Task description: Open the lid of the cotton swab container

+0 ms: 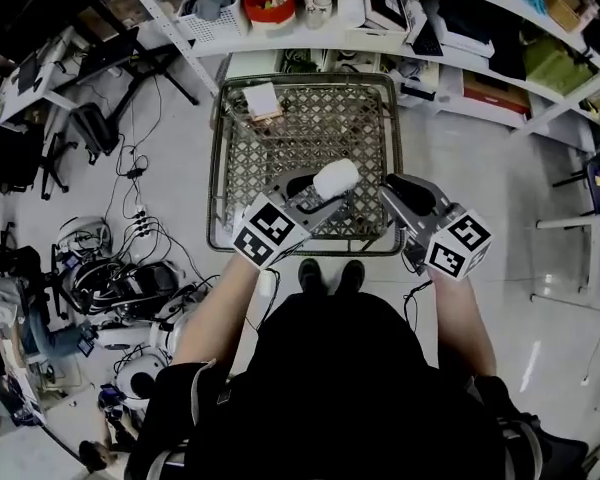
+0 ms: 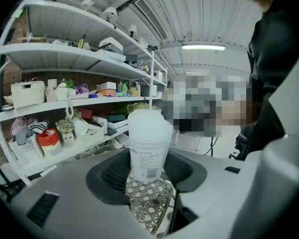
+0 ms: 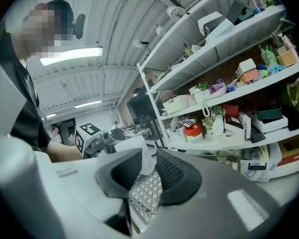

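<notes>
Clamping the cotton swab container (image 2: pixel 149 143) by its lower body, the left gripper (image 2: pixel 148 172) has its ribbed pads pressed on either side of the labelled tub and holds it upright above the wire basket (image 1: pixel 300 128). The lid (image 2: pixel 148 119) looks seated on top, so the opening is judged not yet done and the step in hand is steadying the tub for it. Just to the right, the right gripper (image 3: pixel 148 171) has its jaws a little apart with nothing between them, only basket mesh showing in the gap, and it points toward the left one. The next move probably calls for the right gripper to reach left to the lid, pinch its edge and lift or pry while the left keeps the body firm. Far beyond stand cluttered shelves (image 1: pixel 430 8).
</notes>
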